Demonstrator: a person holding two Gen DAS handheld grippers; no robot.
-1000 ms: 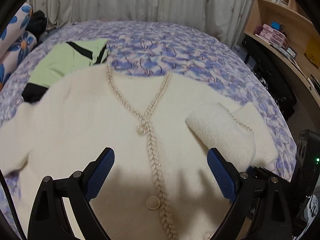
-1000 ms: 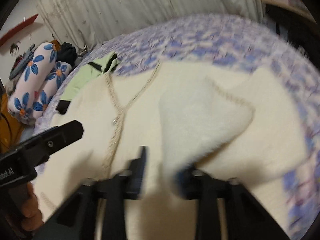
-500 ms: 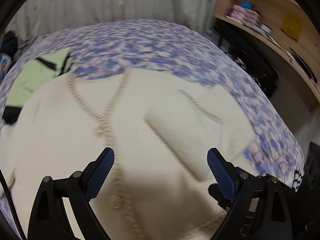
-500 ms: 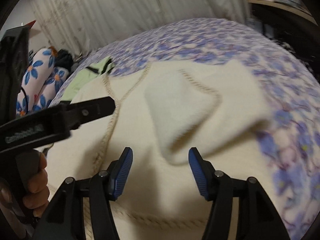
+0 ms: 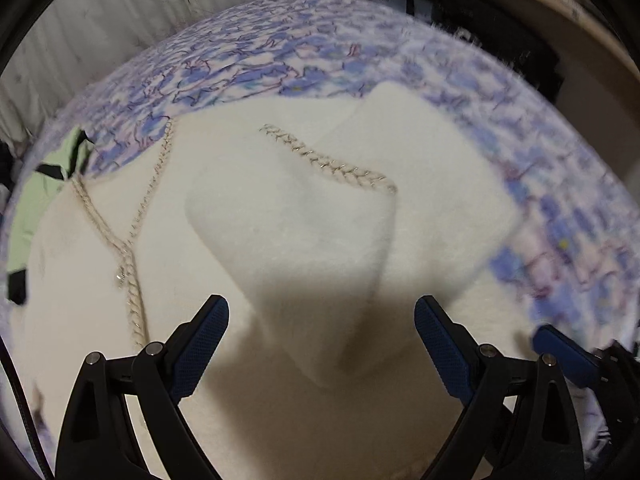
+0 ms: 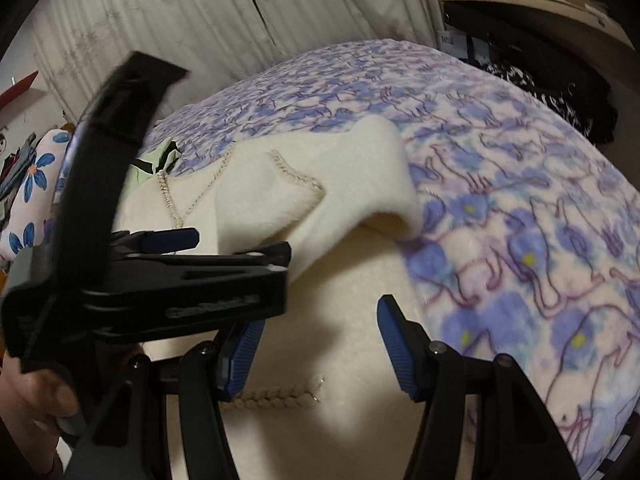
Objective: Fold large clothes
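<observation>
A cream fuzzy cardigan with braided trim lies spread on a bed's blue floral blanket. Its sleeve is folded inward over the front, the braided cuff uppermost. My left gripper is open just above the sleeve's near fold, with nothing in it. In the right wrist view the sleeve lies beyond my right gripper, which hangs open over the cardigan's body near its right edge. The left gripper's fingers cross that view, held by a hand.
A green and black garment lies past the cardigan's far-left shoulder. Flowered pillows sit at the left, curtains behind the bed. A wooden desk with dark bags beneath it stands to the right. Bare blanket stretches right of the cardigan.
The right gripper has let go of the sleeve, leaving it folded across the front, and pulled back. The left gripper has swung right, from over the button line to over the sleeve.
</observation>
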